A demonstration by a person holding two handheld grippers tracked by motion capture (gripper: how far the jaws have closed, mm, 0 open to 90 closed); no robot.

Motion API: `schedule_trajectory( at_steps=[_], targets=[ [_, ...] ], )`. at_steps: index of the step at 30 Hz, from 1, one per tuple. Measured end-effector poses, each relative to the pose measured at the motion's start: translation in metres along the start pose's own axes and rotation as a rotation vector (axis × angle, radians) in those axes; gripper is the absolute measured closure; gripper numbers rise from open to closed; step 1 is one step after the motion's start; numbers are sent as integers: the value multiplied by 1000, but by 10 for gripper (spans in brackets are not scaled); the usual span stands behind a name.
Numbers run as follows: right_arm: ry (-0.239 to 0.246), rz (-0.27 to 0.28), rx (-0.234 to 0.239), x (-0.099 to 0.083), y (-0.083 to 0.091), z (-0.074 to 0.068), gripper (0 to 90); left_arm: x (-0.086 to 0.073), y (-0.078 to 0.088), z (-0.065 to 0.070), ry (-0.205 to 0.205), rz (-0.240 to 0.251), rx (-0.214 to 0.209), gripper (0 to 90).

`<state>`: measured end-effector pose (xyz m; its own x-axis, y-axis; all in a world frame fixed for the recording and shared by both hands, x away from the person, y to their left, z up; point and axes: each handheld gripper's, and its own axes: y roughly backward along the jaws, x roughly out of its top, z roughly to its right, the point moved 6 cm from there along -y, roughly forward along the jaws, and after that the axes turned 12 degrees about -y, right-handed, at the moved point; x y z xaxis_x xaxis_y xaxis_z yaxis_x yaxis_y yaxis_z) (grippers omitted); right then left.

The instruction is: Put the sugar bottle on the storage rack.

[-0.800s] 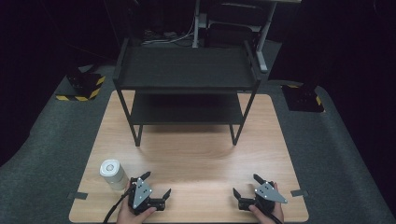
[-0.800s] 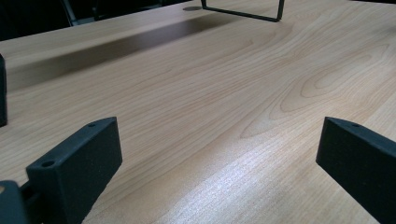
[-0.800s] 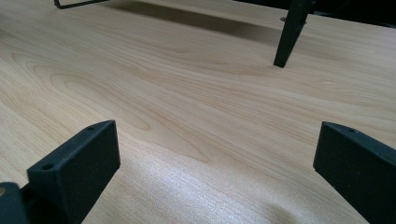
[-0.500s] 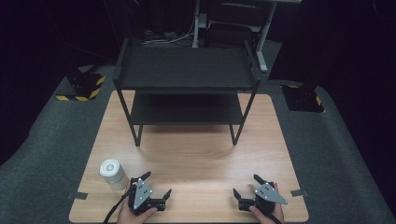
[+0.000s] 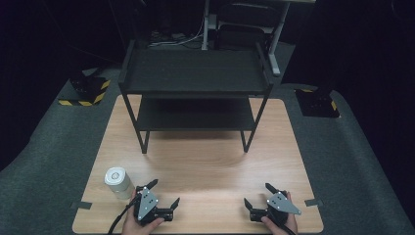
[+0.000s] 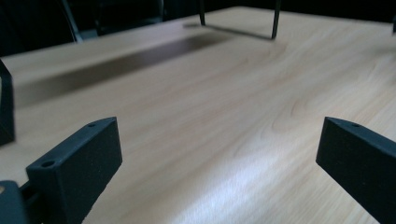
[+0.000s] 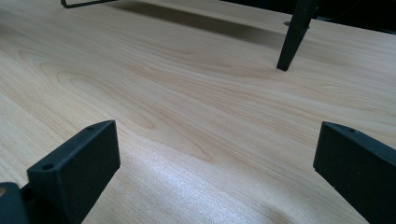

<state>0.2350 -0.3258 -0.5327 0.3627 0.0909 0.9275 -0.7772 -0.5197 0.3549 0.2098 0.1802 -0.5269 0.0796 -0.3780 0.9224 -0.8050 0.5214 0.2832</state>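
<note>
Just beside the left gripper (image 5: 164,193), on its outer left side and a little farther up the worktop (image 5: 205,161), stands a white cylindrical container (image 5: 118,182), upright, with a round top that has a darker ring at its middle; whether it touches the person's left hand (image 5: 139,226) I cannot tell from above. That gripper lies low over the near edge of the wooden worktop, its grey three-cornered plate facing up and a black cable trailing off toward the bottom edge, and its jaws stand wide apart with nothing between them. Seen from the left gripper view, the two black jaws rise at either side with only bare light wood grain between them, and farther ahead the thin dark legs of the shelf unit (image 6: 274,21) stand on the wood with a long shadow running beside them. Ahead of both grippers, toward the far half of the worktop, that black two-tier shelf unit (image 5: 195,73) stands on four slim legs, its upper and lower boards both bare. To the right of the left gripper and well apart from it, the right gripper (image 5: 258,196) sits at the same near edge, held by the right hand (image 5: 280,224), its jaws likewise spread wide and holding nothing. From the right gripper view, one black shelf leg (image 7: 294,35) stands ahead and to the right of the jaws, well clear of them. Grey carpet surrounds the worktop.
</note>
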Motion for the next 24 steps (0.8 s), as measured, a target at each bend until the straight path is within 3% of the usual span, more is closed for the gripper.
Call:
schedule_trajectory(
  at_steps=[2, 7, 17, 23, 24],
  targets=[
    [-1, 0, -1, 0, 0, 0, 1, 9, 9, -2, -7, 40, 27, 6],
    [3, -1, -2, 0, 0, 0, 1, 20, 23, -8, 5, 81, 68, 6],
    [1, 1, -3, 0, 0, 0, 1, 28, 51, -27, 17, 105, 175, 5],
    [-1, 3, 1, 0, 0, 0, 1, 21, 73, -47, 35, 99, 285, 5],
    [-1, 3, 1, 0, 0, 0, 1, 21, 73, -47, 35, 99, 285, 6]
  ],
)
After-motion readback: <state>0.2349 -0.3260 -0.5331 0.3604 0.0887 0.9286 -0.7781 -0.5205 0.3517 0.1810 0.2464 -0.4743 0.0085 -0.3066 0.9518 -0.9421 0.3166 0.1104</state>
